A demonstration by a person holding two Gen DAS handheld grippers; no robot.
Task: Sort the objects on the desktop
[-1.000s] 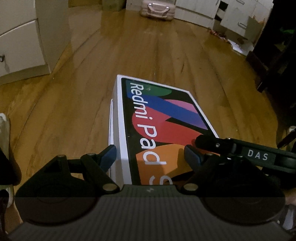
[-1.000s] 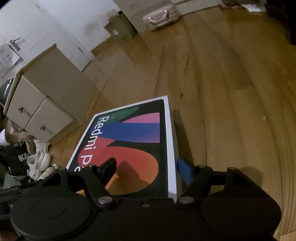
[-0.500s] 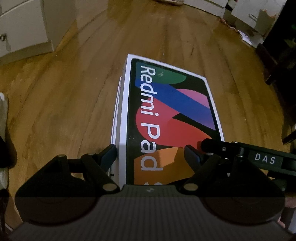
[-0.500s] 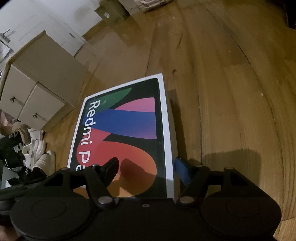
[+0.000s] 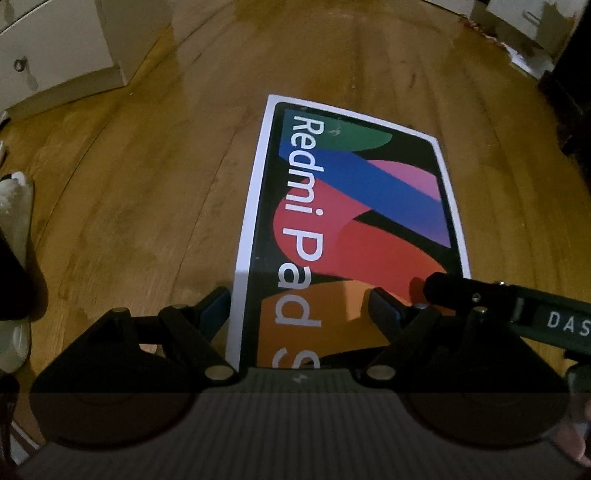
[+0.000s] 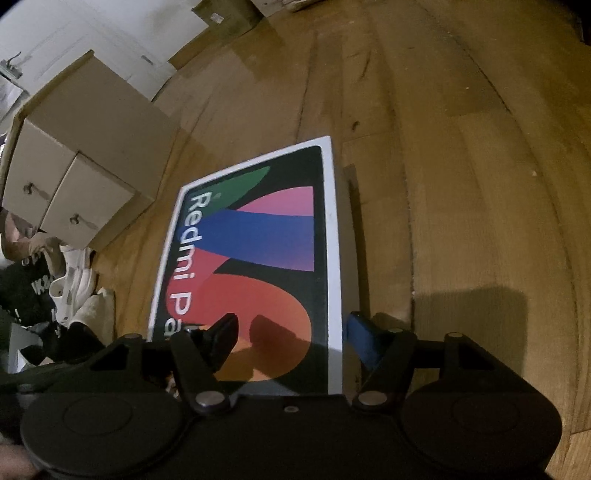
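Observation:
A flat Redmi Pad box (image 5: 351, 221) with a white rim and a colourful lid lies on the wooden floor (image 5: 147, 184). My left gripper (image 5: 295, 299) is over its near left corner. Its left finger stands just outside the box's left edge and its right finger is above the lid, jaws apart. My right gripper (image 6: 290, 321) straddles the box's (image 6: 258, 258) near right edge, black finger over the lid and blue pad beside the rim. Its jaws are closing, and no pad visibly presses. A finger of the right gripper (image 5: 461, 288) reaches across in the left wrist view.
A pale drawer cabinet (image 6: 74, 166) stands left of the box, also in the left view (image 5: 55, 55). Shoes and dark clothing (image 6: 74, 288) lie by it at the left edge. White furniture (image 5: 535, 22) and a cardboard box (image 6: 229, 14) stand farther off. Bare floor (image 6: 461, 184) lies to the right.
Both grippers tipped further down and the box sank toward the floor; its white side no longer shows. The right gripper's fingers drew closer together. The left jaws kept their width.

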